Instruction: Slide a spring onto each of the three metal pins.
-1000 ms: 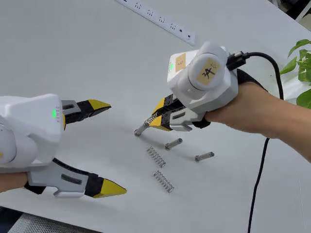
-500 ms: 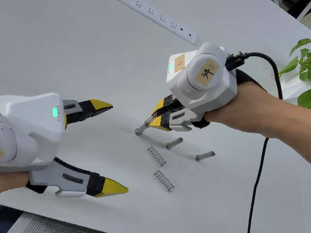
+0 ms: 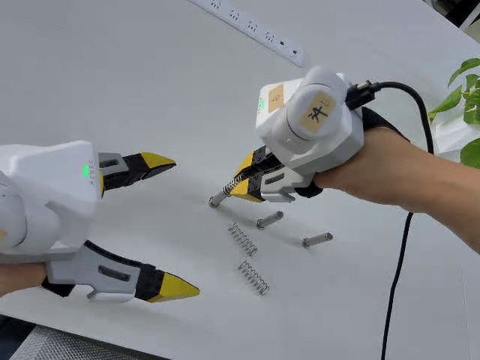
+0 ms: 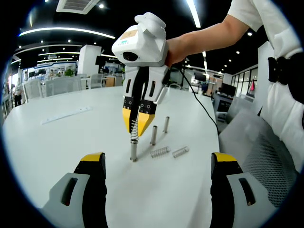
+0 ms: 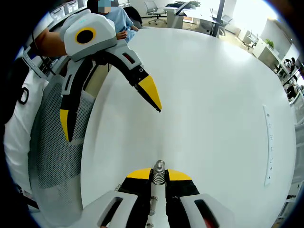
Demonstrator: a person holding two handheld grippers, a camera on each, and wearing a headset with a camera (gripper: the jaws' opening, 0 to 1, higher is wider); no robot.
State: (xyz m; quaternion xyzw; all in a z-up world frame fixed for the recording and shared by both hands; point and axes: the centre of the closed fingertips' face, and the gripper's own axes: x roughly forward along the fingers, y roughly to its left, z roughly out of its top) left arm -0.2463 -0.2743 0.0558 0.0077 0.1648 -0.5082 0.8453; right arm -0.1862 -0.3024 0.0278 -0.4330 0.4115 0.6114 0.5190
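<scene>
Scarcely moved: right gripper [image 3: 241, 186] clamps spring [image 4: 134, 132] atop pin [image 4: 133, 151] (long axis near upright); left gripper [image 3: 187, 223] agape.

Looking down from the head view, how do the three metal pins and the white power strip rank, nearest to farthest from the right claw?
1. Left pin, at the right claw, below the spring it holds.
2. Middle pin, just to its right.
3. Right pin, farther right.
4. Power strip, far up the table.
</scene>
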